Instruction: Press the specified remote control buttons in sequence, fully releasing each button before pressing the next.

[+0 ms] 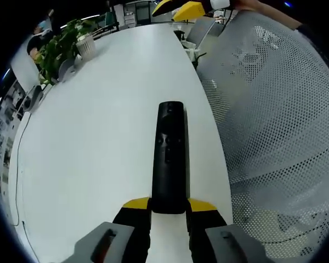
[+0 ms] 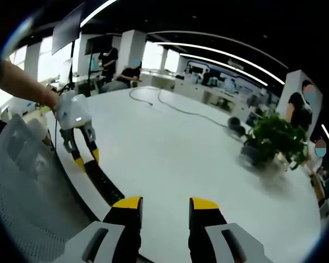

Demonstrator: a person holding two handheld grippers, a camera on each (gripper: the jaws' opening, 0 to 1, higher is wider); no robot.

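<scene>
The left gripper (image 1: 169, 207) is pinching the near end of the remote (image 1: 169, 156) between its yellow-tipped jaws, holding it lengthwise with the button face turned up toward the camera. In the right gripper view the same left gripper (image 2: 85, 160) is appearing at the left, gripping one end of the remote (image 2: 105, 184), which is lying low along the edge of the white tabletop (image 2: 175, 159). The right gripper (image 2: 163, 204) is hovering with its jaws spread and nothing between them, well apart from the remote. Judged from this, the pressing step is not yet begun. To do it well, the left gripper should be keeping the remote level and steady while one right jaw tip is coming straight down on the target button and lifting fully clear afterwards. A potted plant (image 2: 274, 137) is standing farther off on the tabletop (image 1: 98, 109).
</scene>
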